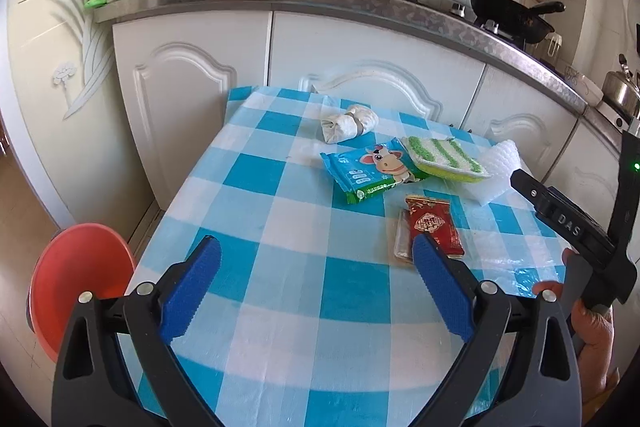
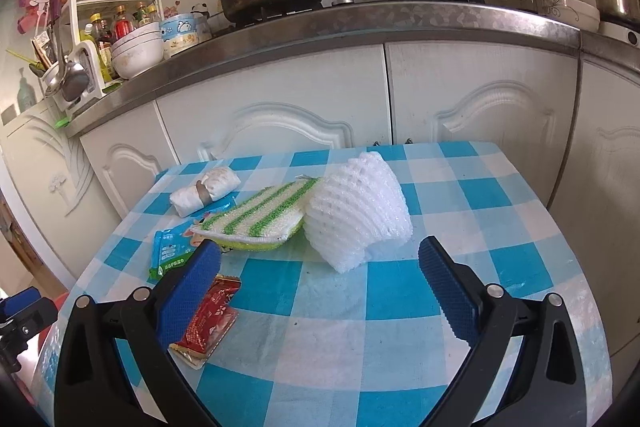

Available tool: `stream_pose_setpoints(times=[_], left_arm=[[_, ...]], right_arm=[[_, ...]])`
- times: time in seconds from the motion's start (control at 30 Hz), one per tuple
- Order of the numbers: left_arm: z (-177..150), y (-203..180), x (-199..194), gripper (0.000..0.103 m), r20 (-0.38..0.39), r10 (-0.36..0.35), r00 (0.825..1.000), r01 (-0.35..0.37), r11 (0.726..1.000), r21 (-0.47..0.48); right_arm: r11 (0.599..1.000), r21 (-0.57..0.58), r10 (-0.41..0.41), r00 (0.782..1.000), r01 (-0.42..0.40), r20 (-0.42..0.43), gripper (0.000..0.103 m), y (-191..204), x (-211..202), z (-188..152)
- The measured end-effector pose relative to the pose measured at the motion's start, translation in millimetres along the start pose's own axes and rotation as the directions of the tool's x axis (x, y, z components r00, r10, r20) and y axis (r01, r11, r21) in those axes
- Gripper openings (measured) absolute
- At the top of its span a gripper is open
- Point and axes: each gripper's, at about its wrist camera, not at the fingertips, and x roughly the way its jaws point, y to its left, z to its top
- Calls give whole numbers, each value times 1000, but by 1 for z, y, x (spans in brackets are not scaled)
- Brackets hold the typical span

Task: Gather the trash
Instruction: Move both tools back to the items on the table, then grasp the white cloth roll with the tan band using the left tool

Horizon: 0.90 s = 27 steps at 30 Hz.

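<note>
Opening step of the collection, by the look of it: nothing gripped, every piece of litter lying on the checked table (image 1: 280,327).

Left claw (image 1: 316,287) spread wide and empty, hovering over bare cloth near the front edge. Right claw (image 2: 320,291) likewise spread wide and empty, low over the table, aimed at the clutter.

Across the far half of the table, from the left wrist view:
- a rolled white wad (image 1: 349,123) bound with a band, furthest back, apart from the rest;
- a blue-green wipes packet (image 1: 370,173) with a cartoon cow, its far end tucked under a green-striped sponge cloth (image 1: 446,157);
- white foam netting (image 1: 500,167), just beside the cloth on the right;
- a red sachet (image 1: 434,225) lying on a clear wrapper (image 1: 402,239), nearest the claws, just past the left claw's right finger.

From the right wrist view, the red sachet sits close by the left finger of that claw, partly hidden behind it, and the foam netting stands straight ahead.

A red bowl-like thing (image 1: 80,279) beside the table on the left — possibly the bin, though hard to tell.

Next move, as a judgement: pick one target and close in. Sachet likely easiest — but flat against the cloth, so a low, angled approach to catch an edge. Foam netting bulky and soft; likely to squash rather than slip.
</note>
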Motion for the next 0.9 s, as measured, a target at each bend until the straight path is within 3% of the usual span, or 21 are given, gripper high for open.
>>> stream_pose_setpoints(times=[0.23,0.47,0.7,0.77,0.87,0.9], left_arm=[[48,1,43,97,-26,-59,998,58,997,-60],[104,1,115,97,-47,-88,995,83,992,-99],[128,-21,182,97,-123,-185,975,182,983,-40],[132,-28,195,96,-138,-173,975,175,985,0],[136,-39,211,89,-152,-161,975,171,984,57],[136,-42,216,81,-167,-155,974,169,983,77]], right_arm=[[996,84,42,998,-38,-47,98,-19,10,-3],[978,187,108,991,-92,-79,98,-38,14,-3],[949,299,126,989,-97,-80,98,-61,16,-3],[936,335,135,988,-103,-74,98,-69,16,-3],[920,375,150,986,-114,-67,98,-78,15,-4],[917,382,154,986,-119,-64,98,-79,15,-4]])
